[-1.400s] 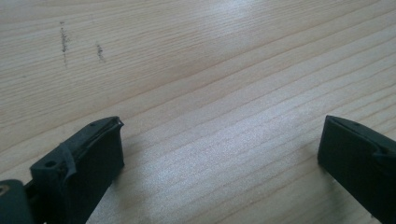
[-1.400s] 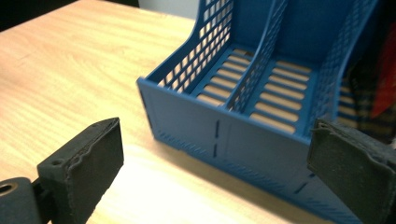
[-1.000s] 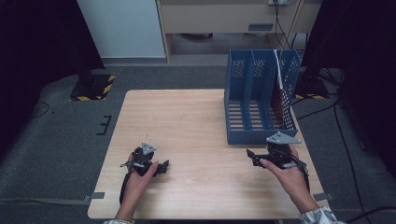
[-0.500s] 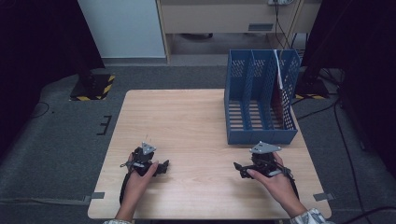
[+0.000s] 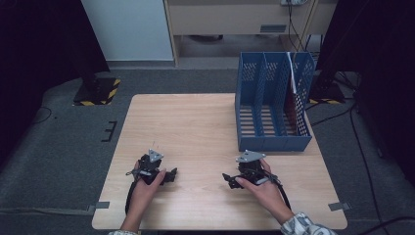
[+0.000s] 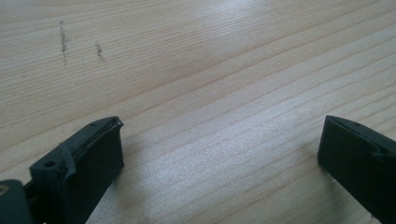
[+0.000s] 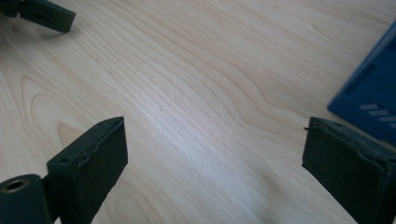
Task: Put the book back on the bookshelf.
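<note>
Both the left gripper (image 5: 171, 175) and right gripper (image 5: 226, 178) gape wide, empty, on bare table (image 5: 195, 127) near its front edge.

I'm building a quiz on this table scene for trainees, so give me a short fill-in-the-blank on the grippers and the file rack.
1. The blue file rack stands on the table's ____ side in the high view.
2. The jaws of the left gripper stand ____, with bare wood between them.
3. The right gripper holds ____ between its jaws.
4. The rack has ____ compartments.

Missing words: right; open; nothing; three
</note>
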`<state>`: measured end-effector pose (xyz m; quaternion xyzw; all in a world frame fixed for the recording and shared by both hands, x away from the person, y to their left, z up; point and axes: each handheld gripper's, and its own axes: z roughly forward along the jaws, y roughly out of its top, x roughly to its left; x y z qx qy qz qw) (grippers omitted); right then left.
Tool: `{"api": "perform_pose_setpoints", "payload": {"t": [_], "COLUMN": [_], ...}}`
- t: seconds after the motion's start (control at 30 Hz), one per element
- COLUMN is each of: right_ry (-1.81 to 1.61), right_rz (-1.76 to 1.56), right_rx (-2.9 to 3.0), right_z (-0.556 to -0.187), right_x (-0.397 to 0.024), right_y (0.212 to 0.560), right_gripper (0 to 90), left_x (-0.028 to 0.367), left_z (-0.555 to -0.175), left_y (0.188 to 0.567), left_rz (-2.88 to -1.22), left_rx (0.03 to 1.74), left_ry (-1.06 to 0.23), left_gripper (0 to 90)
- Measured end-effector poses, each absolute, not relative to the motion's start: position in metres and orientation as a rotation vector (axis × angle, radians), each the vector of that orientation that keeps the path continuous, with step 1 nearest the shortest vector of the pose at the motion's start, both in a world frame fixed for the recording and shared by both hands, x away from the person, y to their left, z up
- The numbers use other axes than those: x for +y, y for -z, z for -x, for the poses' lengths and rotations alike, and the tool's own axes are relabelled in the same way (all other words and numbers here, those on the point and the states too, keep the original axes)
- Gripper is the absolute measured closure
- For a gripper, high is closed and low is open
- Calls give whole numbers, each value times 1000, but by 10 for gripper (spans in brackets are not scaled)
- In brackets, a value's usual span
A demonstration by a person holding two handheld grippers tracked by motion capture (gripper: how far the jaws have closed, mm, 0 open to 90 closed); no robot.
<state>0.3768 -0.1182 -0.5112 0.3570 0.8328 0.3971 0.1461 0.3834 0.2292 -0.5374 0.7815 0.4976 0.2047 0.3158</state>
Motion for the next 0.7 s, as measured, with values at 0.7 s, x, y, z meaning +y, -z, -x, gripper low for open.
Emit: {"api": "perform_pose_setpoints", "payload": {"t": [0.7], "right_ry": [-989], "right_rz": [-1131], "right_rx": [2389], "right_z": [-400], "right_x": [-107], "right_y": [540], "right_gripper": [13], "left_x": [229], "left_z": [-383], "left_y": [537], "left_rz": [-2059], "left_rx": [1308], "left_ry": [-536], "left_gripper": [0]}}
